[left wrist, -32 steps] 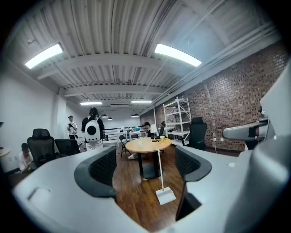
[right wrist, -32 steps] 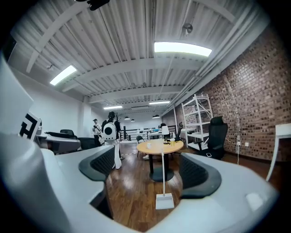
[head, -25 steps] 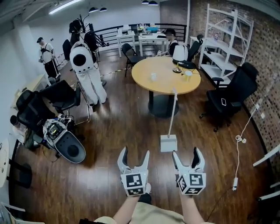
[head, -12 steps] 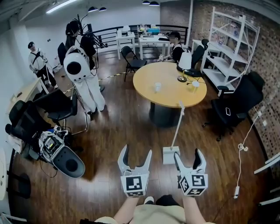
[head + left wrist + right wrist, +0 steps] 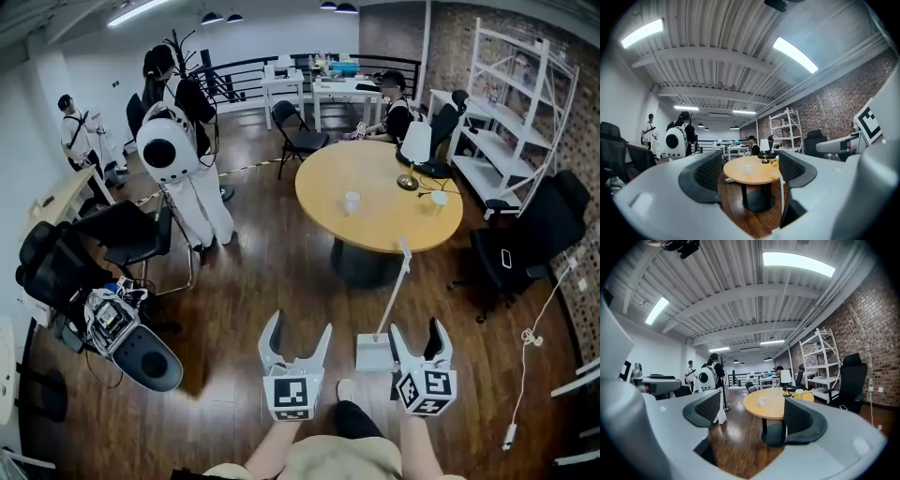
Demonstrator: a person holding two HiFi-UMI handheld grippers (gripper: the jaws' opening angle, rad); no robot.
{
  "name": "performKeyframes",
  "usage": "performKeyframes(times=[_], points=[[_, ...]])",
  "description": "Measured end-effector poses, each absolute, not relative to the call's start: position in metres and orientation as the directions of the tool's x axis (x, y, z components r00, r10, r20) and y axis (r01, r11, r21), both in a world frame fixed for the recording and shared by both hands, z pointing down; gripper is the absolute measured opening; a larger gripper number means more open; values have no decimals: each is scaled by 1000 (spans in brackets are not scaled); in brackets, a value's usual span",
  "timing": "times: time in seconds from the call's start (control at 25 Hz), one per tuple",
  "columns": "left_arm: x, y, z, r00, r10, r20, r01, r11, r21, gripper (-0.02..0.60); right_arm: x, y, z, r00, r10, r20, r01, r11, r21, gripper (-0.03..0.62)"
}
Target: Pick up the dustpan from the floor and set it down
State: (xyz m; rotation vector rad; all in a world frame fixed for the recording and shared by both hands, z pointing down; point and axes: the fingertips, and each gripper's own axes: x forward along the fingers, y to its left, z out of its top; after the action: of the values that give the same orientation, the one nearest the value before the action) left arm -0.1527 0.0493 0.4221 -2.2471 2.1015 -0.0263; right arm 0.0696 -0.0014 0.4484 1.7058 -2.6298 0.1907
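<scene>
Head view: the left gripper and right gripper are both wide open and empty, and the dustpan stands on the floor at 12 o'clock, just between them. A bump on its tall handle could tip it over. A second ago it stood farther ahead.

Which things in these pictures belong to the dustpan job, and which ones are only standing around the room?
For the job: dustpan; left gripper, open and empty; right gripper, open, jaws just narrowed slightly, nothing between them.
Only standing around: round table; cup and lamp on it; white shelf; black office chair.
</scene>
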Motion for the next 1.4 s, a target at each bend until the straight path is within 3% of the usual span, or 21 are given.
performKeyframes(times=[0.44,0.88,1.4], points=[[-136,-101,400,42,-998,-51,-995,-37,-91,356,75,-153,435,-473,-881,11,-876,469,-113,414],[-124,-195,408,36,-999,-11,-994,-35,-108,354,77,-229,453,-524,-852,20,-848,519,-108,405],[-75,-272,451,257,-962,97,-959,-266,-93,360,165,-243,544,-365,-917,159,-925,339,-170,405]])
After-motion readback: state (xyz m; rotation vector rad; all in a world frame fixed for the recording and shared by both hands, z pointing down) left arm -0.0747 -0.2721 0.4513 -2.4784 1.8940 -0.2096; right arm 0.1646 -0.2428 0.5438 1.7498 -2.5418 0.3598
